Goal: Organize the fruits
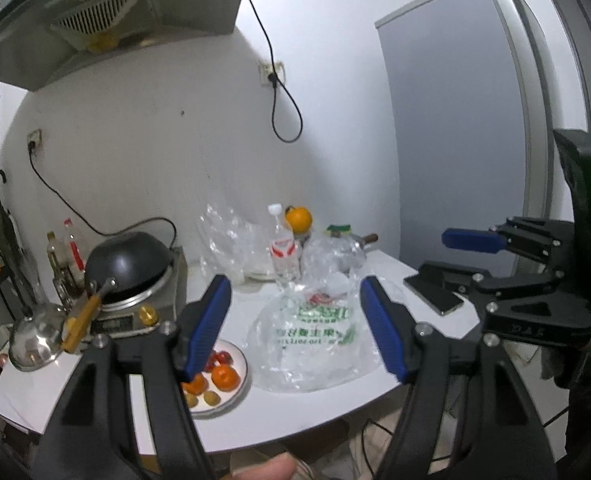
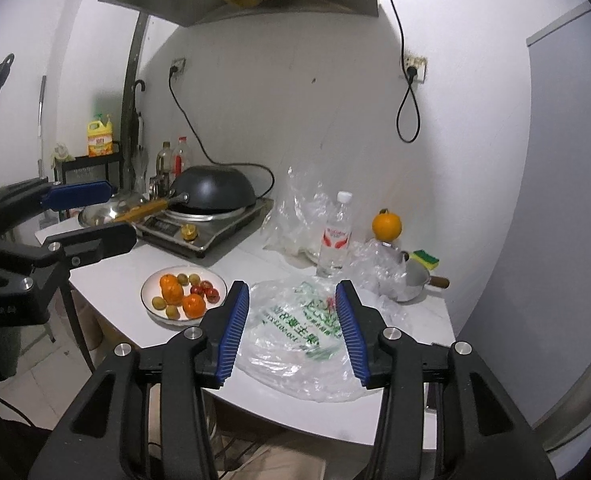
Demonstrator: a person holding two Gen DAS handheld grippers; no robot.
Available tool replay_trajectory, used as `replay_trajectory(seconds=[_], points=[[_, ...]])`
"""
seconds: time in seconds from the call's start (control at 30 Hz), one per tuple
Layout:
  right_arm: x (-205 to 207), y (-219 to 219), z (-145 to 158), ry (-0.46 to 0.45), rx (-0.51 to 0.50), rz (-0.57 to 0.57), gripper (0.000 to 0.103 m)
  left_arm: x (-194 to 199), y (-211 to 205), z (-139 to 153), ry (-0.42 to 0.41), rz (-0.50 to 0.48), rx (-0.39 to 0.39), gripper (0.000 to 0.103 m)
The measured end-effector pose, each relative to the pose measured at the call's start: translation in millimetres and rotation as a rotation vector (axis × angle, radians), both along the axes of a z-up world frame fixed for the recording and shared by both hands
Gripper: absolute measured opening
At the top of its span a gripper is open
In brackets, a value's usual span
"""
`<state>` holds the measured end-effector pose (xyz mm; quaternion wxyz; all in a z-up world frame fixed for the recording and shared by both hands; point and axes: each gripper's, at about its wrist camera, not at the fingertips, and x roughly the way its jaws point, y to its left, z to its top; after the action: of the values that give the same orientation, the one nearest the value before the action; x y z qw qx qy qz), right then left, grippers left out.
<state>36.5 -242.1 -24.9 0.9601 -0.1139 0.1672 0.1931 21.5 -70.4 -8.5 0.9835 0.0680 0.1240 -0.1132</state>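
Both tools hover empty above the surface [image 2: 255, 412]: left tool [image 1: 295, 320] jaws apart, right tool [image 2: 292, 328] jaws apart. Fruits fill the plate [image 2: 149, 306]; one orange [image 2: 386, 226] stands apart by the wall. Judged step: between placements; next, fetch that orange.

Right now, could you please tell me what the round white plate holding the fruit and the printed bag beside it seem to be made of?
The round white plate looks like glazed ceramic: glossy, with a thin dark rim line. The printed bag looks like thin clear plastic film: see-through, crinkled, shiny.
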Motion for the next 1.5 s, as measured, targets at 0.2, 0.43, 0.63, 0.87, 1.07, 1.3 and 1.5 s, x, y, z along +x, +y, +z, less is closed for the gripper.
replay_trajectory(seconds=[0.2, 0.43, 0.63, 0.87, 1.07, 1.3, 1.5], points=[[-11, -2, 21, -0.055, 0.019, 0.005, 0.05, -13, 2, 19, -0.063, 0.013, -0.018, 0.088], [-16, 0, 33, -0.09, 0.025, 0.023, 0.057, -27, 6, 42, -0.128, 0.046, -0.019, 0.091], [-18, 2, 46, -0.121, 0.03, 0.027, 0.057, -38, 17, 66, -0.186, 0.071, -0.02, 0.092], [-21, 3, 68, -0.174, 0.052, 0.022, 0.058, -46, 22, 91, -0.232, 0.068, -0.051, 0.093], [-25, 5, 87, -0.224, 0.07, 0.019, 0.058, -49, 29, 109, -0.283, 0.098, -0.068, 0.093], [-30, 1, 108, -0.272, 0.1, 0.006, 0.06, -50, 34, 120, -0.318, 0.125, -0.052, 0.093], [-32, -2, 123, -0.304, 0.124, -0.004, 0.066, -53, 39, 131, -0.342, 0.133, -0.072, 0.093]])
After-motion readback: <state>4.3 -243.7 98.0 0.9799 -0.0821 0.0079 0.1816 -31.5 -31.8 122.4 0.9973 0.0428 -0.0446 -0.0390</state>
